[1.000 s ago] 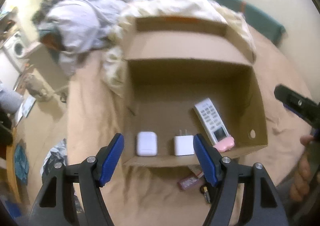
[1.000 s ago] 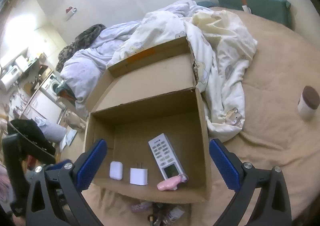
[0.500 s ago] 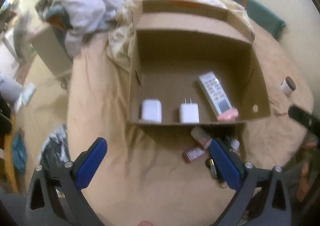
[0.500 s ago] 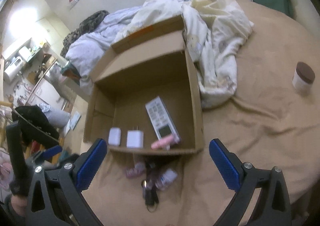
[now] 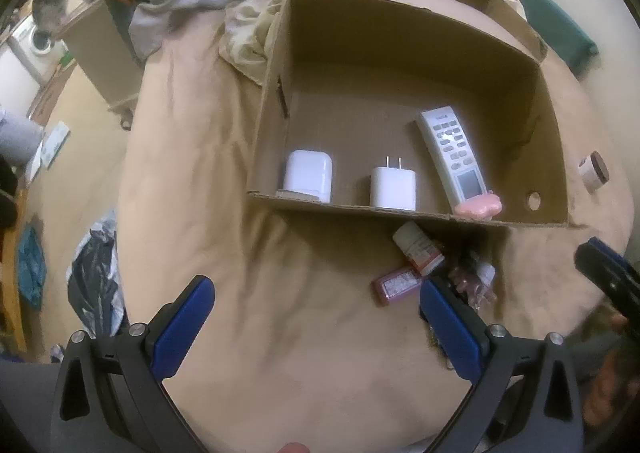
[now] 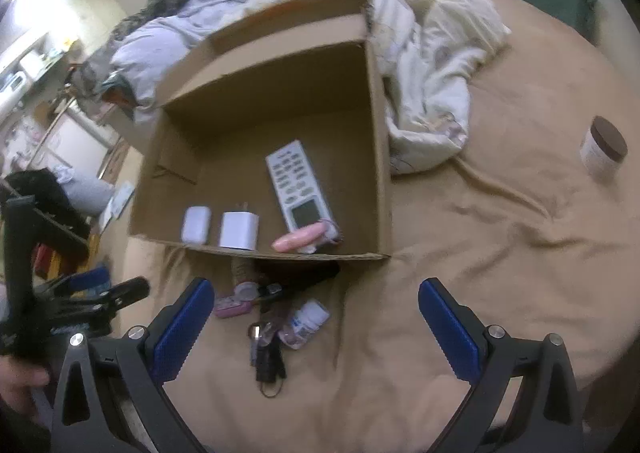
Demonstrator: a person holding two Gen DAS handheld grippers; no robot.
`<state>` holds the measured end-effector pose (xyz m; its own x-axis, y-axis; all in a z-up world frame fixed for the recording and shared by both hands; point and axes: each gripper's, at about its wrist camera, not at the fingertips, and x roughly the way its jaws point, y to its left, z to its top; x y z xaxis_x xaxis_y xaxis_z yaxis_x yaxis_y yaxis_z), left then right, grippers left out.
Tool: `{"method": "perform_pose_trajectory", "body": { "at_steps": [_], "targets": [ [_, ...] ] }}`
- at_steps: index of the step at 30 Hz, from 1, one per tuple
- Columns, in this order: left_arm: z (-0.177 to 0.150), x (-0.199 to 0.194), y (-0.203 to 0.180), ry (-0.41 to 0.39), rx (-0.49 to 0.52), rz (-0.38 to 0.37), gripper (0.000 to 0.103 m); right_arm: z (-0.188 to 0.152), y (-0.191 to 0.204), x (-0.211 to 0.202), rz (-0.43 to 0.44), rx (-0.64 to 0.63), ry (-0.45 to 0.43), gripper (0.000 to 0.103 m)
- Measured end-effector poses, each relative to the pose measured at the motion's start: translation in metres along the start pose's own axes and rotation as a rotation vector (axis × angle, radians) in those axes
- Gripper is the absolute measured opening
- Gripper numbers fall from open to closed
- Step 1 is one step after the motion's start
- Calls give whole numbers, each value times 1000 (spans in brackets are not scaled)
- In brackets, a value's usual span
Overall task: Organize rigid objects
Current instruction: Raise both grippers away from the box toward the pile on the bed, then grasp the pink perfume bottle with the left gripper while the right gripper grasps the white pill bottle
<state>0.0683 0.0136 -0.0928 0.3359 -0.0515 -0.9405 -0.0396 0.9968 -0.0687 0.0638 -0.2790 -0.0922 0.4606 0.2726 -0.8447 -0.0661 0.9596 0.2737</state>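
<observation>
Landmark: open brown cardboard box [image 5: 276, 93] on the tan bed sheet [image 5: 280, 333]. Inside the box, along its near wall, left to right: white rounded earbuds case [image 5: 308, 175], white square wall charger [image 5: 393, 188], pink oblong item [image 5: 478, 207]. Long white remote control [image 5: 452, 153] lies in the box, near end touching the pink item. Just outside the near wall: white pill bottle [image 5: 418, 247], maroon flat bottle [image 5: 396, 287], plus small clutter. Rumpled cream duvet [image 6: 424, 53] behind the box. Brown-lidded white jar [image 6: 604, 151] well right of the box.

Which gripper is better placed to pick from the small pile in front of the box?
Probably right gripper: open, with the pile framed between its fingers. Left gripper, also open, has it off beside one finger.
</observation>
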Motion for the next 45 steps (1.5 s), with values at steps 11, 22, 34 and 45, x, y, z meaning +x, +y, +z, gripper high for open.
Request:
{"method": "perform_pose_trajectory", "body": {
  "at_steps": [11,22,34,45],
  "targets": [
    [-11,24,-14,115,-30,-68,100,5,-16,11,35,85,49,103],
    [-3,84,-50,233,-13,-65,72,9,-25,9,91,117,51,103],
    [0,110,-70,224,12,-9,57,15,-26,18,93,112,73,103],
    [-2,99,-42,230,38,16,24,16,-19,17,108,91,73,103]
  ]
}}
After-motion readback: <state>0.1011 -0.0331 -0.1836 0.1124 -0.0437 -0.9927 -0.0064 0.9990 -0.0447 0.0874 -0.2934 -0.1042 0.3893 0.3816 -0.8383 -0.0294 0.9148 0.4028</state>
